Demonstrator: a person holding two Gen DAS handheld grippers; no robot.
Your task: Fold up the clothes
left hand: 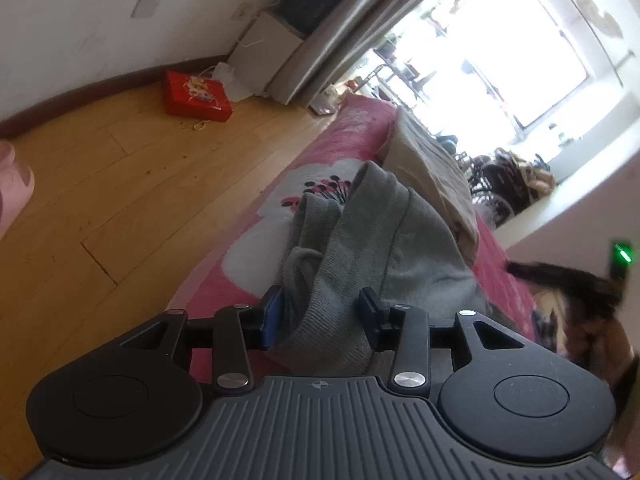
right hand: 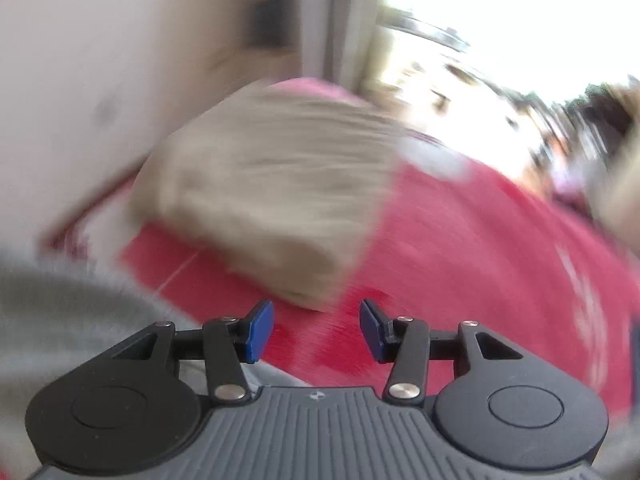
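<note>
A crumpled grey knit garment [left hand: 376,232] lies on the pink flowered bed cover [left hand: 320,152]. My left gripper [left hand: 320,320] is open, and a ribbed fold of the grey cloth runs between its blue fingers without being pinched. Beyond it sits a folded beige garment [left hand: 432,168]. The right wrist view is motion-blurred. There my right gripper [right hand: 316,330] is open and empty above the red bed cover [right hand: 460,260], with the beige garment [right hand: 272,200] just ahead and the grey garment [right hand: 80,304] at the lower left.
Left of the bed is a wooden floor [left hand: 120,184] with a red box [left hand: 196,96] and a white cabinet [left hand: 268,52] by the wall. Curtains [left hand: 348,20] and a bright window lie beyond. A dark blurred shape with a green light [left hand: 622,256] is at the right edge.
</note>
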